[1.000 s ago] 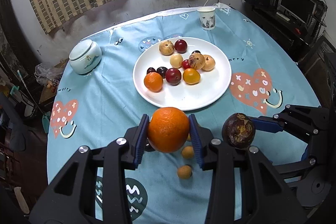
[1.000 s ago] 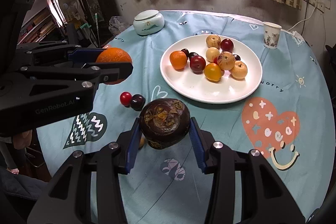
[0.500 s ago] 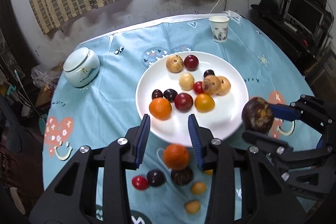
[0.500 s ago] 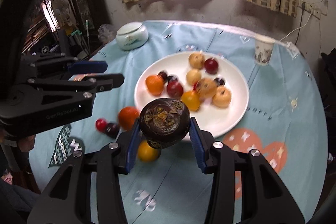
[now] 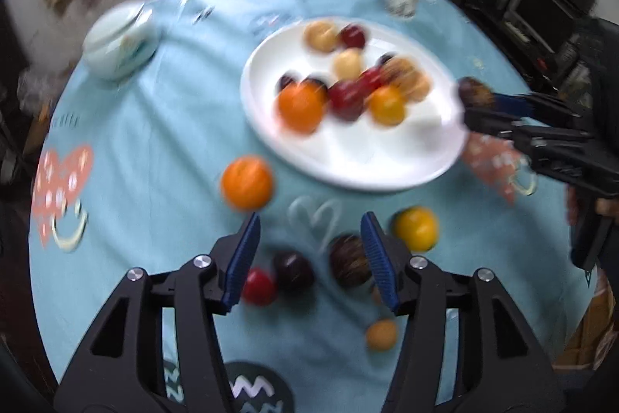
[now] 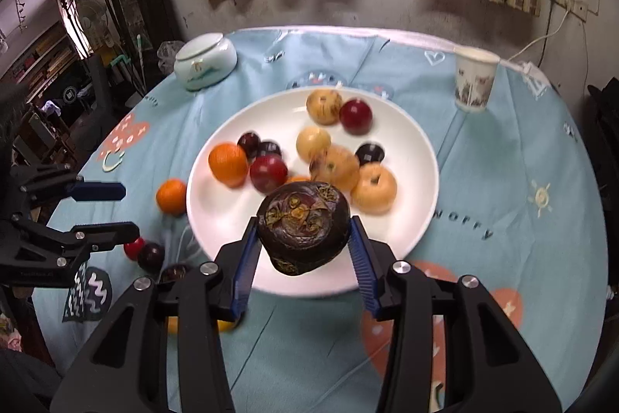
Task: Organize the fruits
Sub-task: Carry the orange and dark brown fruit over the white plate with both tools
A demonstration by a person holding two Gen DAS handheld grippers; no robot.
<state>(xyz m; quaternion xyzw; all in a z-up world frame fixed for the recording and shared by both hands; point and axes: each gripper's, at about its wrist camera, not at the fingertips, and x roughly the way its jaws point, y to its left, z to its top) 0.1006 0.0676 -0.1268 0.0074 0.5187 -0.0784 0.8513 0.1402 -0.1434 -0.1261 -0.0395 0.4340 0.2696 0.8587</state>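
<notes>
Above white plate (image 6: 418, 142), right claw (image 6: 303, 250) around dark fruit (image 6: 303, 225)

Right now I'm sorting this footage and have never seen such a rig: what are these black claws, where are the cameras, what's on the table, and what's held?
They are two hand-held grippers; a person works them, no robot. Each carries a fisheye camera looking along its fingers. The left gripper is open and empty, above loose fruit on the blue tablecloth, including an orange. The right gripper grips a dark round fruit over the white plate of mixed fruit. A lidded jar and paper cup stand behind.
</notes>
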